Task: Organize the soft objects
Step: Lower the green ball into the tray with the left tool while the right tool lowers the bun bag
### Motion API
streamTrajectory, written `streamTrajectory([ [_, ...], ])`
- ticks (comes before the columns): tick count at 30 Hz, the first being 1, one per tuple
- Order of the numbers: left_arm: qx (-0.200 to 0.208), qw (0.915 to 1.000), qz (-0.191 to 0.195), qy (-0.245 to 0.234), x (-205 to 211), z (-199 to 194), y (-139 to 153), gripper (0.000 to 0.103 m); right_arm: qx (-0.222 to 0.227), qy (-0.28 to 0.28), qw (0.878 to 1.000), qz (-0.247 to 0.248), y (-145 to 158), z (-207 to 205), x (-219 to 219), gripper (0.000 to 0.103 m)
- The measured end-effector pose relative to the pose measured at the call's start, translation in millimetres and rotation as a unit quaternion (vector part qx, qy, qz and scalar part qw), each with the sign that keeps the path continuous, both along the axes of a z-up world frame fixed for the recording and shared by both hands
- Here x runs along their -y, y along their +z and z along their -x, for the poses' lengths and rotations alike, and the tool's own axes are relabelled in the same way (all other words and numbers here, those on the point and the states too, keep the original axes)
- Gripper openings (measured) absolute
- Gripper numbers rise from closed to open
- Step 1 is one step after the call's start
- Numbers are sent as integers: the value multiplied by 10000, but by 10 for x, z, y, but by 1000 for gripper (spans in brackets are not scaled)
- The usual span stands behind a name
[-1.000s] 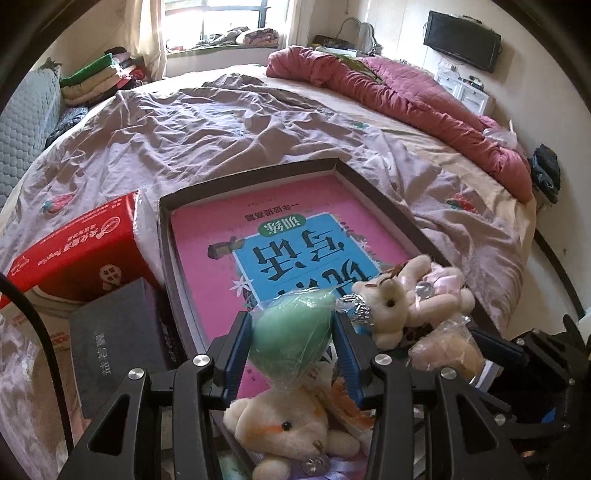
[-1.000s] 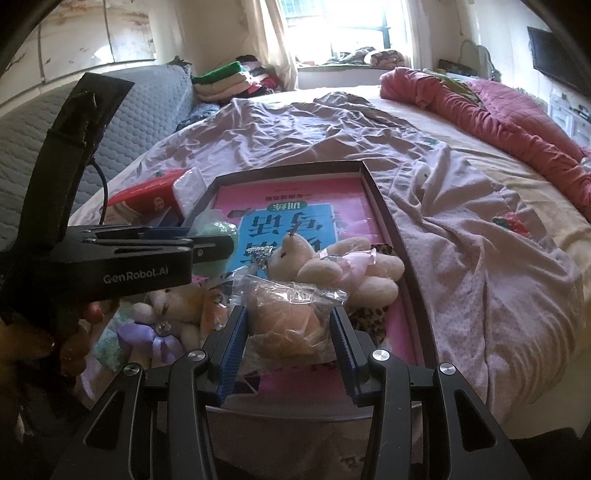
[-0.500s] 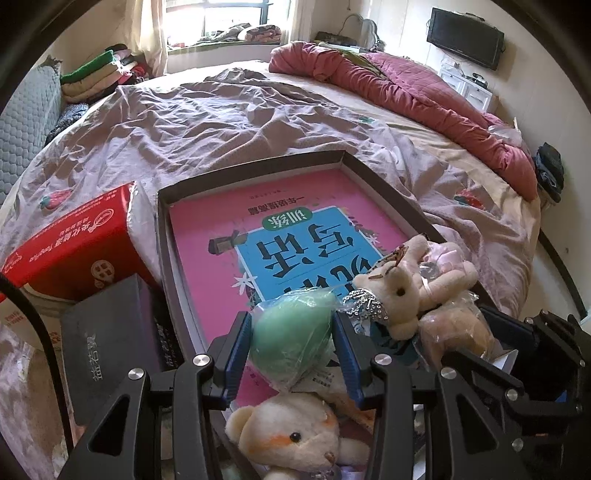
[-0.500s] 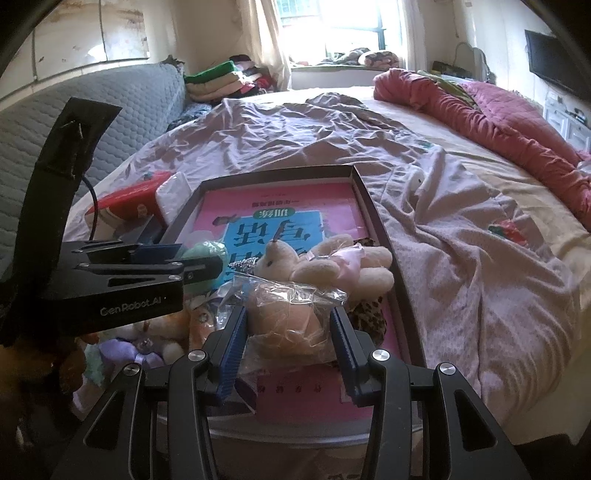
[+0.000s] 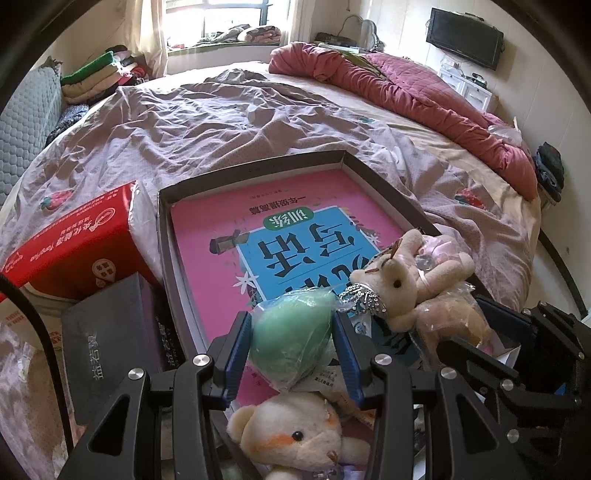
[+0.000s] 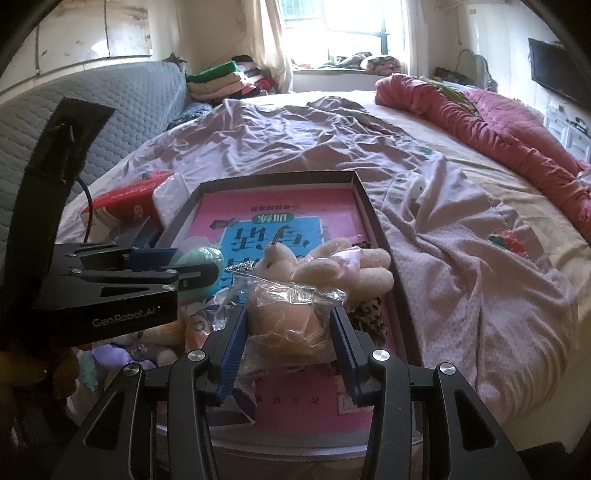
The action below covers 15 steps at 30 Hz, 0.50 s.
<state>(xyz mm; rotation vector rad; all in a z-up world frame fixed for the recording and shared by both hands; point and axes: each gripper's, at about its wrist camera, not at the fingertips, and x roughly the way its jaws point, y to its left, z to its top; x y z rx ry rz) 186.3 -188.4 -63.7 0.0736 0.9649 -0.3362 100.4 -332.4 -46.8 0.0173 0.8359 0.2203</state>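
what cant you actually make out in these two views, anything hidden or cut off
- White bear, left wrist view: body below the head cut off by the bottom edge and the left gripper.
- Bagged peach toy, right wrist view: crinkled plastic blurs its shape; kind unclear.
- Purple toy, right wrist view: mostly hidden in shadow under the left gripper's body.
- Pink book, both views: near end covered by toys.

Bed [image 5: 229,122] with rumpled mauve sheet; red quilt [image 5: 413,96] along its far right side. Bright window [image 5: 221,18] beyond bed; folded clothes [image 5: 99,74] left of window; wall television [image 5: 463,37] right.
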Motion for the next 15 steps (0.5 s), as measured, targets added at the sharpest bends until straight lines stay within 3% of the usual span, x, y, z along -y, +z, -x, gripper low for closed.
streamTrajectory([
  [15, -14, 10000, 27, 28, -24, -5, -10, 45, -95, -28, 9999, -26, -69, 4, 5, 49],
])
